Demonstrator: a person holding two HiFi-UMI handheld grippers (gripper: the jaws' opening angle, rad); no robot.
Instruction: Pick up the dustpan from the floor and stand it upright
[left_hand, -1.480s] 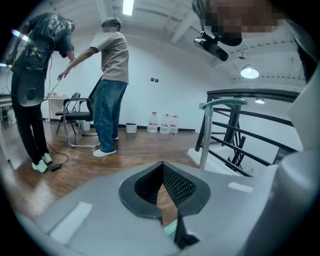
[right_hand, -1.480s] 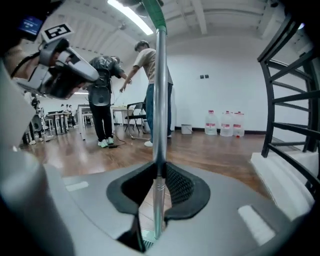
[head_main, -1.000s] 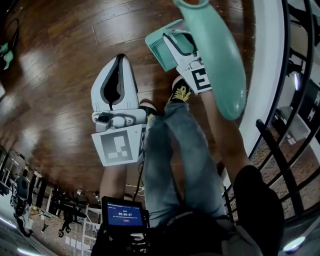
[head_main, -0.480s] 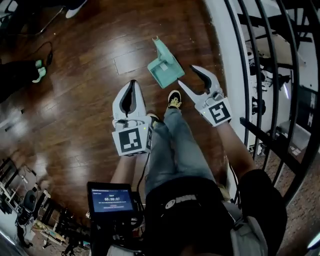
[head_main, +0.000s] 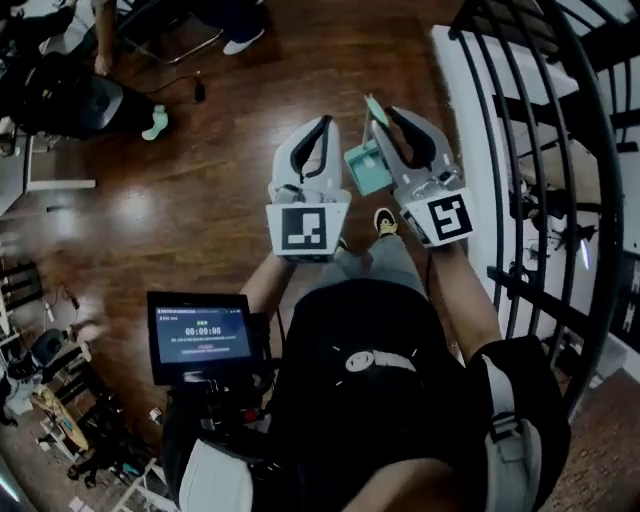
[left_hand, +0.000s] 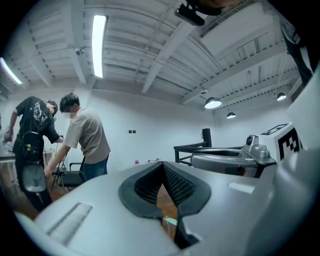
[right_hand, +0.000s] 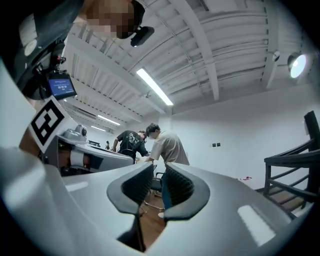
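The teal dustpan rests on the wood floor far below my hands, its handle tip poking up beside my right gripper, which hides part of it. I cannot tell how upright it stands. Neither gripper touches it. My left gripper is held up at chest height, its jaws shut at the tips on nothing. Beside it, my right gripper is raised too. Its jaws are closing with a narrow gap left and nothing between them.
A black metal railing and a white ledge run along the right. A small screen hangs at my left hip. Two people bend over a table and a dark bag at the far left.
Both grippers have risen from near the floor to chest height. The right gripper let go of the dustpan, opened wide, then narrowed its jaws. The dustpan stays on the floor.
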